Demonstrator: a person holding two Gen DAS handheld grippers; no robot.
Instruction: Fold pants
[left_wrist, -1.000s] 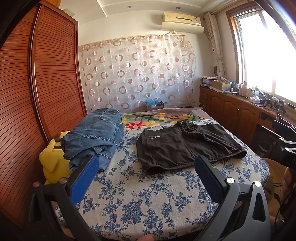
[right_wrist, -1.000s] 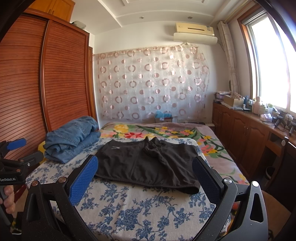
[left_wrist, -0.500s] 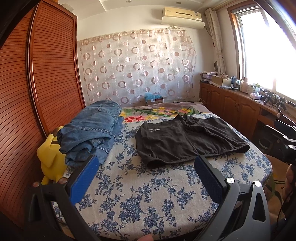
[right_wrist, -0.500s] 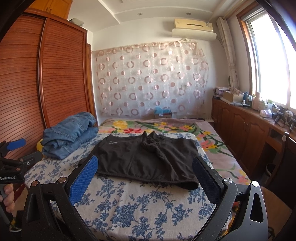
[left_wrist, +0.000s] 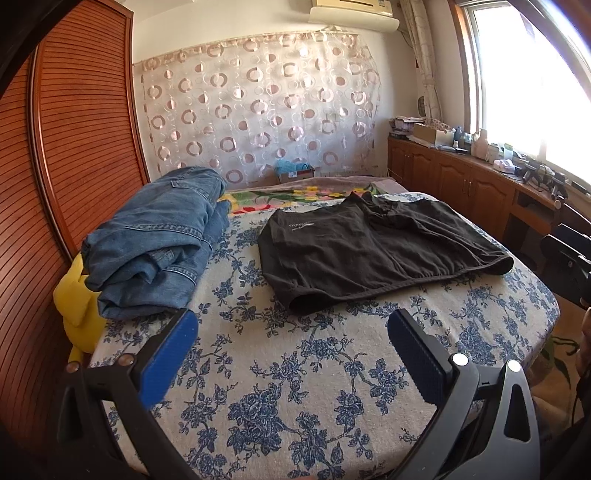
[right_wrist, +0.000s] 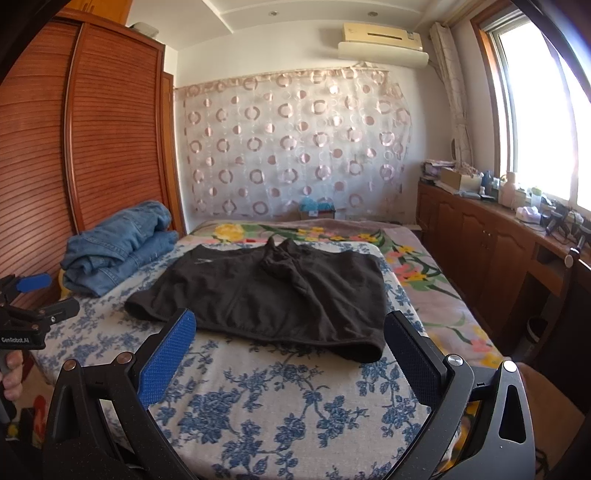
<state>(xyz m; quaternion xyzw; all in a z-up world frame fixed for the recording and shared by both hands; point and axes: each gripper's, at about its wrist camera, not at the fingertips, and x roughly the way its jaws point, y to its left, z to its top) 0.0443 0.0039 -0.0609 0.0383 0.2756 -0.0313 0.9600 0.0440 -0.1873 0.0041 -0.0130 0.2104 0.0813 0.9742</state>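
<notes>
Setting: a bedroom is shown, with a bed (left_wrist: 295, 387) covered by a blue-flowered white spread and a wooden wardrobe (left_wrist: 74, 147) standing along its left side.
Black shorts (left_wrist: 369, 251): the task's garment is laid out flat and unfolded on the spread, waistband toward the near edge, the legs pointed toward the circle-patterned curtain (left_wrist: 258, 110); in the right wrist view the same shorts (right_wrist: 273, 295) are seen just beyond the fingertips.
Left gripper (left_wrist: 291, 347): it is held above the near part of the spread, its two blue-padded fingers spread wide with nothing between them; the shorts are not touched.
Right gripper (right_wrist: 291, 343): it is likewise held wide open and empty, with the near hem of the shorts seen between and behind its pads; no contact can be made out.
Jeans (left_wrist: 155, 240): a pile of blue denim is stacked at the left edge of the bed, beside the shorts but apart from them.
Yellow plush (left_wrist: 77, 306): it is wedged between the jeans and the wardrobe.
Person: a hand (right_wrist: 11, 376) is seen at the left edge of the right wrist view, gripping the handle of the left gripper.
Background: a window (right_wrist: 546, 110) throws bright daylight over a cluttered wooden counter (right_wrist: 498, 221), and an air conditioner (right_wrist: 384, 44) is mounted above the curtain.
</notes>
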